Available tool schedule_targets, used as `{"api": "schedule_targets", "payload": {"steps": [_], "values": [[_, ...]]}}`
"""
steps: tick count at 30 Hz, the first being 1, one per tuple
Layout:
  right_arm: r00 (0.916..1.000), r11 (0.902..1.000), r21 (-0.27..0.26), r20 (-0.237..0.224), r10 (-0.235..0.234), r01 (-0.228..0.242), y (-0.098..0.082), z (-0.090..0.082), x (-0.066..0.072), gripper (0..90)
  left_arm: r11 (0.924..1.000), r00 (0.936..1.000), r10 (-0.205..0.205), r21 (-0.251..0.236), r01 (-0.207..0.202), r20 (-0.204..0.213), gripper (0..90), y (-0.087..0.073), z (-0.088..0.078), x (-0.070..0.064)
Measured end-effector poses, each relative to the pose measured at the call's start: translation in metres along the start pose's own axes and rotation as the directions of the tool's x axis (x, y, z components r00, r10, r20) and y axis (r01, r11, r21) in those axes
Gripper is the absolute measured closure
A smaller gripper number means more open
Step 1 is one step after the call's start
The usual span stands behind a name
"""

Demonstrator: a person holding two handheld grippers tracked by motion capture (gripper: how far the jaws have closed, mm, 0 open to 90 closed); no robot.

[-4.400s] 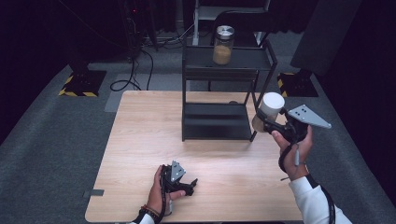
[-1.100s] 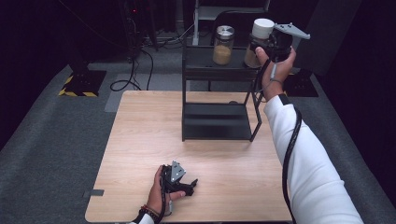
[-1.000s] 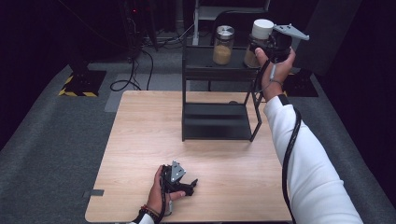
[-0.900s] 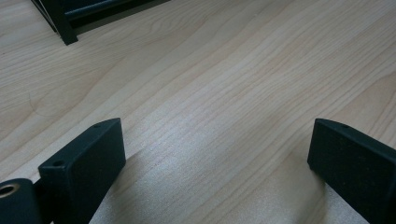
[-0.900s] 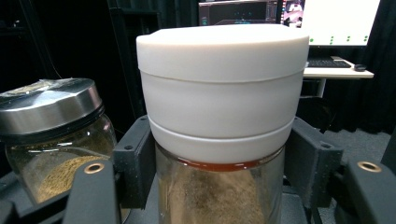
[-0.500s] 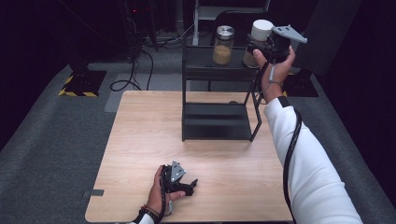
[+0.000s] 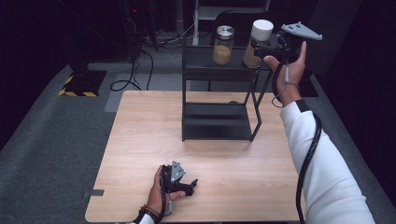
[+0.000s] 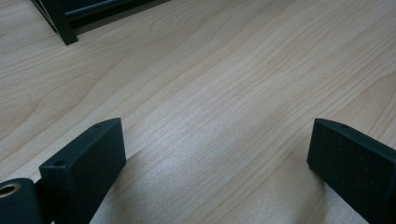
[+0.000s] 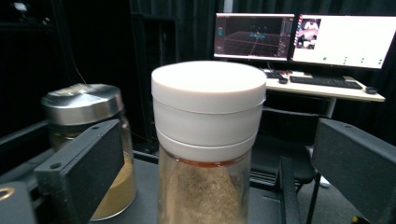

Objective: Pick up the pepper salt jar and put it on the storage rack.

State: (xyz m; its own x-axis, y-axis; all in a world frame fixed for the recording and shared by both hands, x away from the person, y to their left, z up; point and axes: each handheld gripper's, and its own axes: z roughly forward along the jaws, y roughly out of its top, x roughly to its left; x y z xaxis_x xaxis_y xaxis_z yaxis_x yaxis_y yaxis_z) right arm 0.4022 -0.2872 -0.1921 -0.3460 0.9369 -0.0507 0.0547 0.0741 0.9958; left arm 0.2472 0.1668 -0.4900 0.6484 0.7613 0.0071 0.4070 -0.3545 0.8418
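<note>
A glass jar with a white lid (image 7: pixel 259 42) and brown powder inside stands on the top shelf of a black rack (image 7: pixel 219 74). A metal-lidded jar (image 7: pixel 223 44) stands to its left. My right gripper (image 7: pixel 264 49) is at the white-lidded jar's right side. In the right gripper view the white-lidded jar (image 9: pixel 208 140) stands between the jaws of my right gripper (image 9: pixel 219 172), which have just been opening; a gap shows on each side. My left gripper (image 7: pixel 190 183) rests on the wooden table (image 7: pixel 140 140) near its front edge. It is open, with bare wood between the jaws of the left gripper (image 8: pixel 215 163).
The rack's lower shelf (image 7: pixel 217 122) is bare. A desk with lit monitors (image 9: pixel 299 37) stands behind the rack. Cables (image 7: pixel 140 60) lie on the grey floor past the table's far edge.
My right gripper's jaws have opened off the white-lidded jar and the hand has drawn back a little to the right. The jar stays on the top shelf. The left gripper has not moved.
</note>
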Motion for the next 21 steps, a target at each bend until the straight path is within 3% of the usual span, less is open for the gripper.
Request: {"api": "schedule_targets", "payload": {"steps": [9,21], "values": [[0.9995,0.9999,0.003,-0.03,-0.013,0.013,-0.001,-0.034,-0.005,1.6,1.0,1.0,0.001,0.0,-0.001,0.0,4.3,0.0,0.0,0.0],[0.9987,0.9998,-0.003,-0.046,-0.02,0.02,-0.023,-0.072,-0.009,1.5,1.0,1.0,0.001,0.0,-0.001,-0.001,4.3,0.0,0.0,0.0]]}}
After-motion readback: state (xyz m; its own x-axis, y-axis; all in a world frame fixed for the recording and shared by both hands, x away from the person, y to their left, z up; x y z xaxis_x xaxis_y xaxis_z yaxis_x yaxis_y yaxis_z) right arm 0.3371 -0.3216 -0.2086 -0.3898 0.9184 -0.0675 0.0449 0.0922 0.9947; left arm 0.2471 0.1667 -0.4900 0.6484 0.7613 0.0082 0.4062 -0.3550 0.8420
